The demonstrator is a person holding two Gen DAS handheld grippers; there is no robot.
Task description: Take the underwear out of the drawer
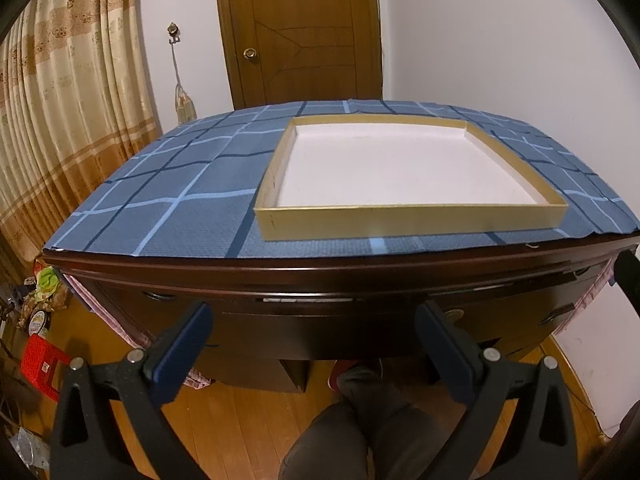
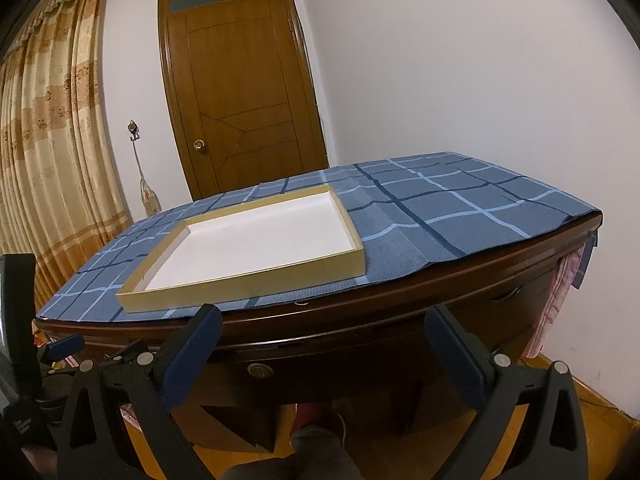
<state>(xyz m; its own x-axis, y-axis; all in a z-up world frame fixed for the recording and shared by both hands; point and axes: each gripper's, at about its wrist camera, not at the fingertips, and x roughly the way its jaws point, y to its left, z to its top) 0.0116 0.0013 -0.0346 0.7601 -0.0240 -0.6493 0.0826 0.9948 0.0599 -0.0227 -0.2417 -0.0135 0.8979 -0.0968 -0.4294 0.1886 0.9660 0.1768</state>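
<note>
Left tool (image 1: 312,330): blue-padded fingers spread apart, nothing between them, held low before the dark wooden desk front.
Right tool (image 2: 324,336): fingers likewise apart and empty, level with the worktop edge.

Worktop (image 1: 140,208): covered by a blue checked cloth; carries one shallow tan tray (image 1: 412,222) with a white bottom and nothing in it.

Drawer (image 1: 304,302): central, directly under the worktop edge, apparently closed; a round fitting (image 2: 258,370) sits on its front.

Underwear: not visible in either view; judged to be inside the closed drawer.

Handling estimate: soft, light, limp fabric, not fragile; likely to bunch and sag. Best pinched at a raised fold or waistband rather than a flat layer.

View differences:
- Left wrist: side drawer pulls (image 1: 160,296), a red stool (image 1: 40,360) and floor clutter at far left, and the person's trouser leg (image 1: 360,432) below.
- Right wrist: the door's (image 2: 240,92) glazed top panel, and the left tool's body (image 2: 24,360) at the left margin.
</note>
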